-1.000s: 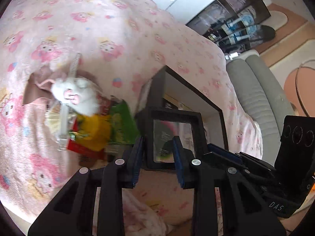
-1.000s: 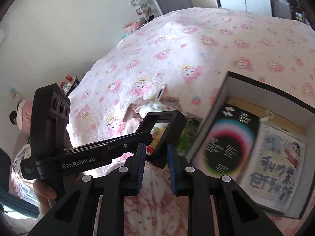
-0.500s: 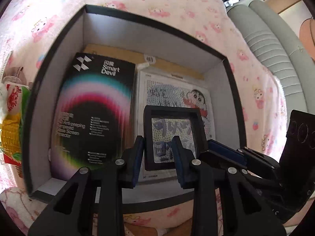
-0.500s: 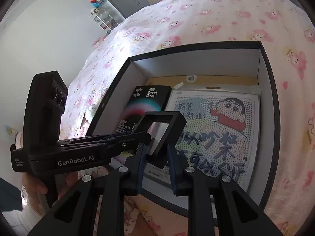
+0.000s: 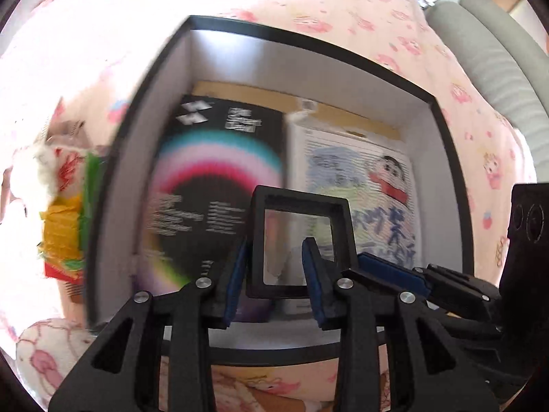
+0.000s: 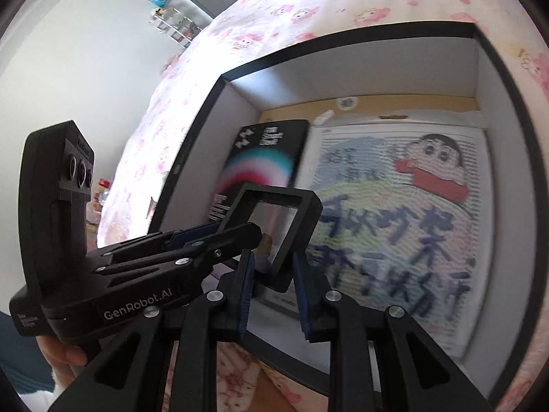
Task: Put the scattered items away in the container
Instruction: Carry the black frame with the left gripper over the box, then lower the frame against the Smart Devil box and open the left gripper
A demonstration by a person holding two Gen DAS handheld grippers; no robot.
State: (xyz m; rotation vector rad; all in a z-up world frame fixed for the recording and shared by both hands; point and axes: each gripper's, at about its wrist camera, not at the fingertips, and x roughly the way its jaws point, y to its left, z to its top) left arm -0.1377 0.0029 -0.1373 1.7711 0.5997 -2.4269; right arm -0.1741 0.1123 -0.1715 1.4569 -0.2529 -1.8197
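A small black frame with a clear window (image 5: 298, 202) hangs over the black-rimmed, white-walled container (image 5: 442, 158). My left gripper (image 5: 276, 243) pinches the frame's left side, and its jaws are opening. In the right wrist view my right gripper (image 6: 272, 257) has the frame's (image 6: 308, 202) lower corner between its pads; its jaws are opening too. There, the left gripper (image 6: 257, 233) reaches in from the left, held by a hand. Inside the container (image 6: 212, 103) lie a black box with a rainbow ring (image 5: 212, 185) and a cartoon print pack (image 6: 394, 206).
Outside the container's left wall lie a white plush toy (image 5: 41, 168) and yellow and green snack packets (image 5: 65, 233) on the pink patterned bedcover (image 5: 308, 0). A grey sofa (image 5: 497, 51) stands beyond the bed. A shelf rack (image 6: 171, 24) stands against the far wall.
Both grippers carried the frame from beside the plush toy and packets to a spot over the container and tilted downward. In the last half second they sank slightly closer to the items inside.
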